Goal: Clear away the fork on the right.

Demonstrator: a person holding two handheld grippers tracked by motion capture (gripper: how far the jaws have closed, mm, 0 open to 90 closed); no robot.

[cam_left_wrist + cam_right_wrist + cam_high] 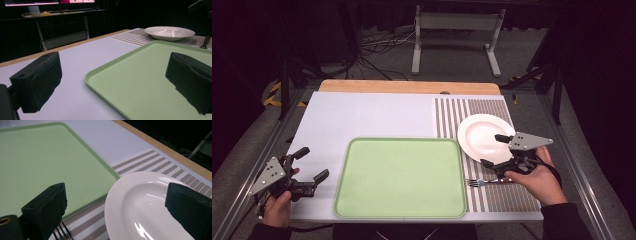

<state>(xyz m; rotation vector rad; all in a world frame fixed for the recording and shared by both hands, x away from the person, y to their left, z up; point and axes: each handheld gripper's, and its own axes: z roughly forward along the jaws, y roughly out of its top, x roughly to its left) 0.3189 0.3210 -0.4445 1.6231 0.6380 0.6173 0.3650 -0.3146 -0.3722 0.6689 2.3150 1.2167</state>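
High view, near edge first: the left gripper [309, 172] rests by the near left corner of the tabletop [372, 115], its jaws wide and holding nothing. Just beside it lies the green tray [354, 200], bare. Toward the near right corner a fork [484, 183] lies on the striped mat [452, 112], close to the tray's right rim. The right gripper [493, 150] hangs above it and over the near rim of the white plate [479, 132], jaws wide and empty too. The plate sits on the mat near the right edge, just beside the tray's far right corner.

The step looks like picking up the plate. To do it well, tip one jaw under the rim and one over it, squeeze gently, then lift flat so the plate does not slip or bump the fork.
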